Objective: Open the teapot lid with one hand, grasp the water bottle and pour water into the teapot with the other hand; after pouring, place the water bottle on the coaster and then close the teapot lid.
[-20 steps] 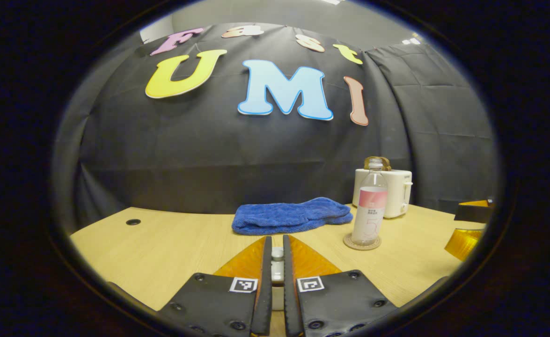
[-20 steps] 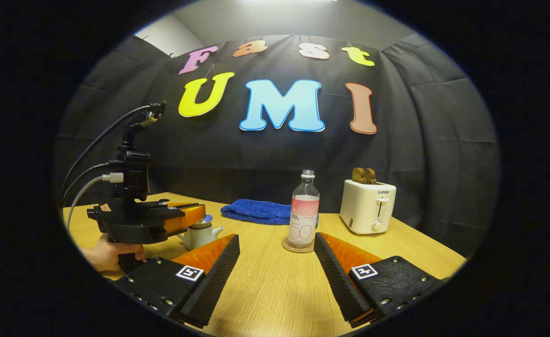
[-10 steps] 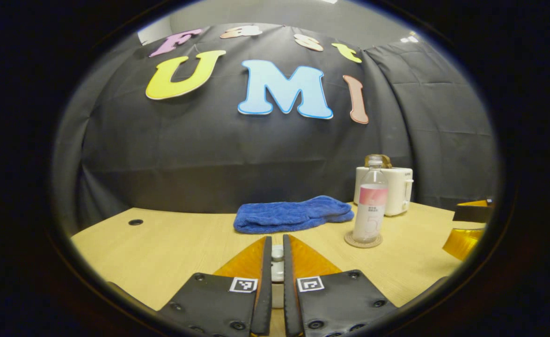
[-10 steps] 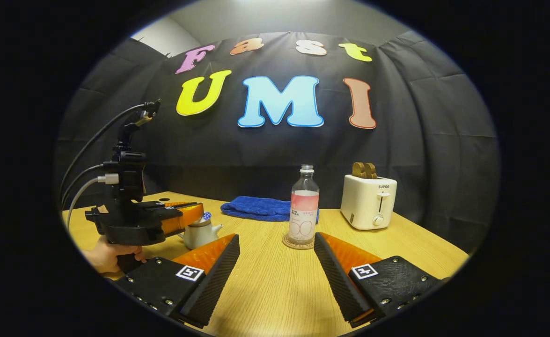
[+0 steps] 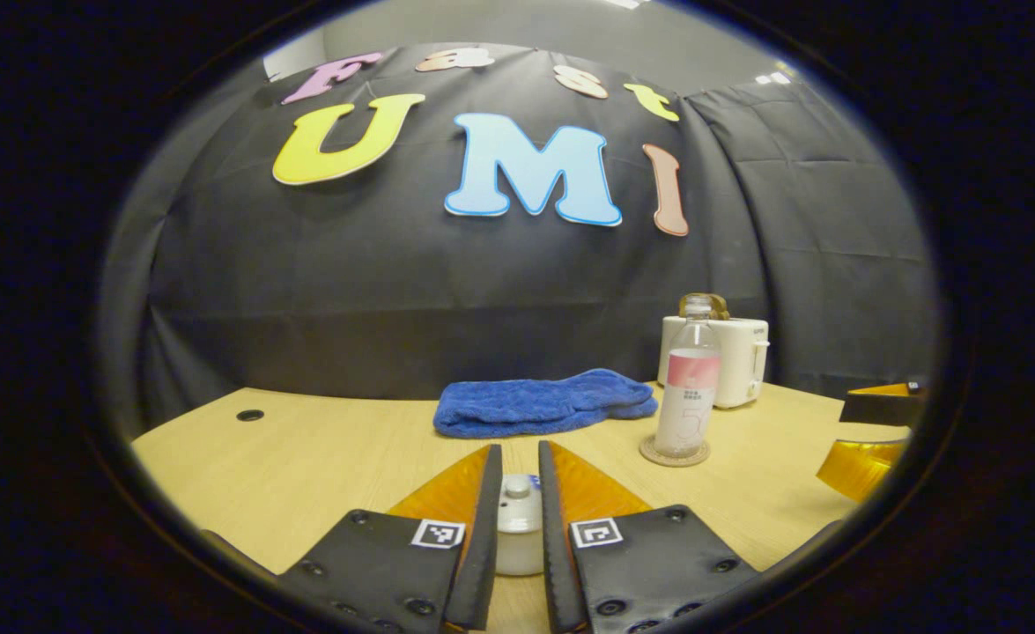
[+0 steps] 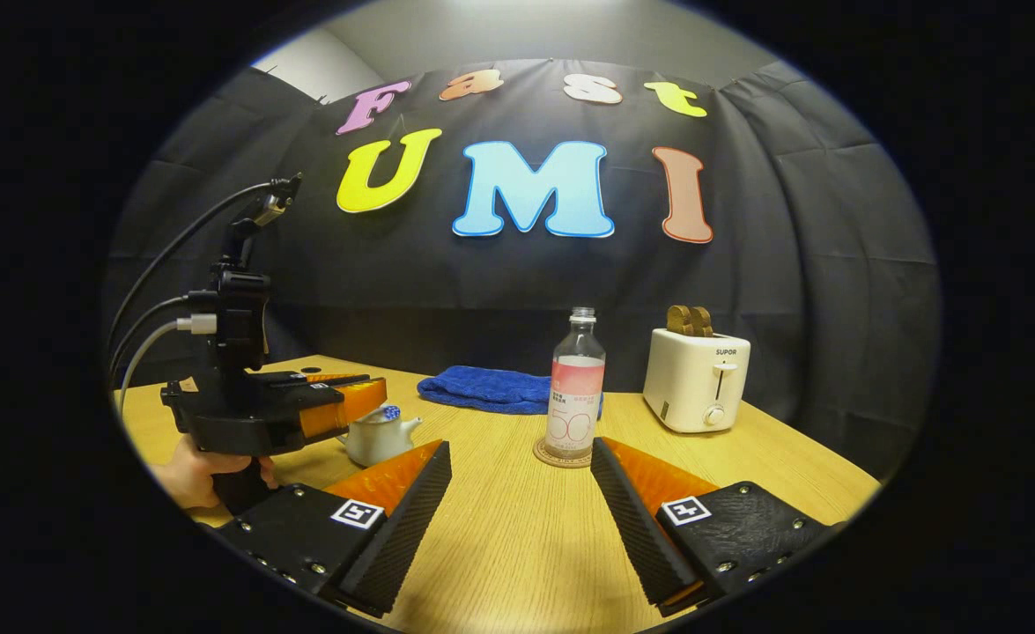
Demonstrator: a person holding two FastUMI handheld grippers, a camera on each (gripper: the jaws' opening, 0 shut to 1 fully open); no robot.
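Observation:
A small white teapot (image 6: 376, 438) stands on the wooden table with its lid (image 6: 387, 414) on it. In the left gripper view the lid (image 5: 517, 515) sits between the fingers of my left gripper (image 5: 517, 449), which are slightly parted around its knob. In the right gripper view that left gripper (image 6: 367, 401) hovers over the teapot, held by a hand (image 6: 191, 471). The water bottle (image 6: 574, 396) (image 5: 689, 387) stands upright on a round coaster (image 6: 561, 460) (image 5: 674, 456). My right gripper (image 6: 521, 443) is wide open just in front of the bottle, holding nothing, and appears again as the right gripper (image 5: 869, 431) at the edge of the left gripper view.
A folded blue towel (image 5: 543, 403) (image 6: 482, 389) lies at the back of the table. A white toaster (image 6: 698, 379) (image 5: 742, 370) with bread in it stands behind and to the right of the bottle. A cable hole (image 5: 249, 415) marks the far left tabletop.
My left gripper's fingers have parted from the lid knob, and more of the lid shows between them. The right gripper has stayed open and has barely shifted.

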